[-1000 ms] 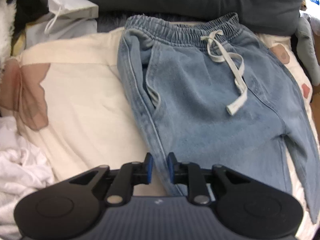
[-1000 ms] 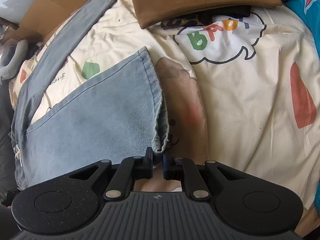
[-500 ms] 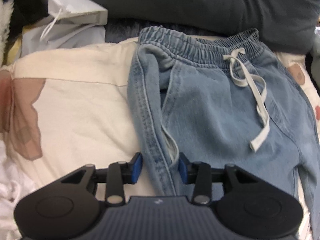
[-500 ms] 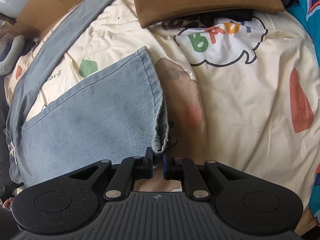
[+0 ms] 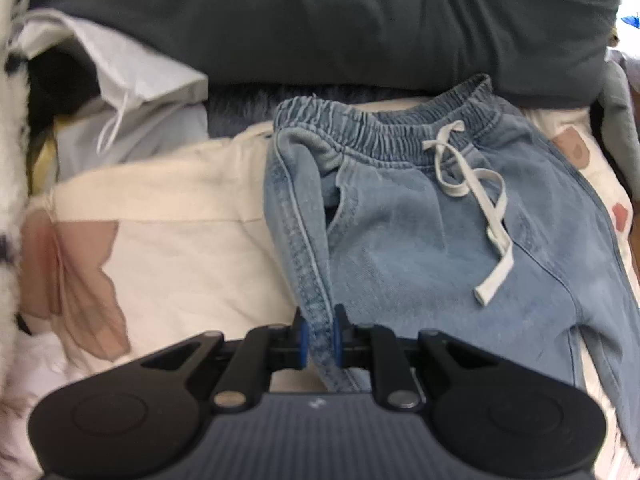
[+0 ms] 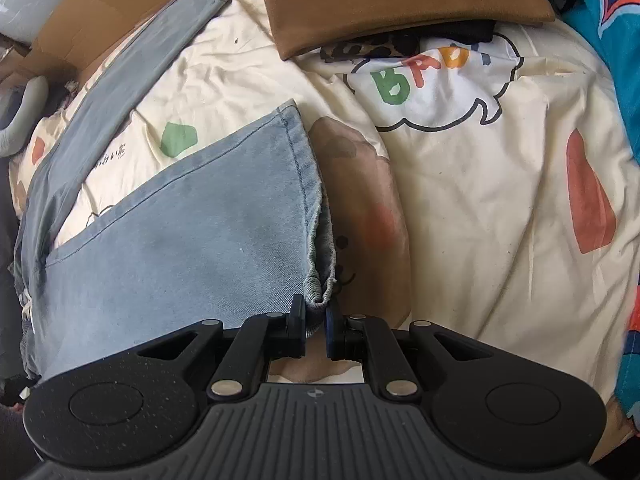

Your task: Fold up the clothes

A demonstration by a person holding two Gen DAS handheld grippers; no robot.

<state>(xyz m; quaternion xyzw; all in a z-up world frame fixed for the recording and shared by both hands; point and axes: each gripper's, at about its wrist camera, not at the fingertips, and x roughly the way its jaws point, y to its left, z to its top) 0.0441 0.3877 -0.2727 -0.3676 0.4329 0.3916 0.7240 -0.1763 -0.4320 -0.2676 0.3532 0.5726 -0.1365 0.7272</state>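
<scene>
Closing on the side seam of the jeans (image 5: 420, 248), the left gripper (image 5: 319, 340) is catching only a narrow ridge of denim, so the seam may be slipping out once lifted. Right gripper (image 6: 316, 320) is pinching the bunched hem corner (thin bite too), jaws nearly shut. Jeans are lying on the cream sheet (image 6: 480, 200), legs splayed apart, waistband and drawstring (image 5: 476, 196) facing up, light-blue, slightly rumpled.
</scene>
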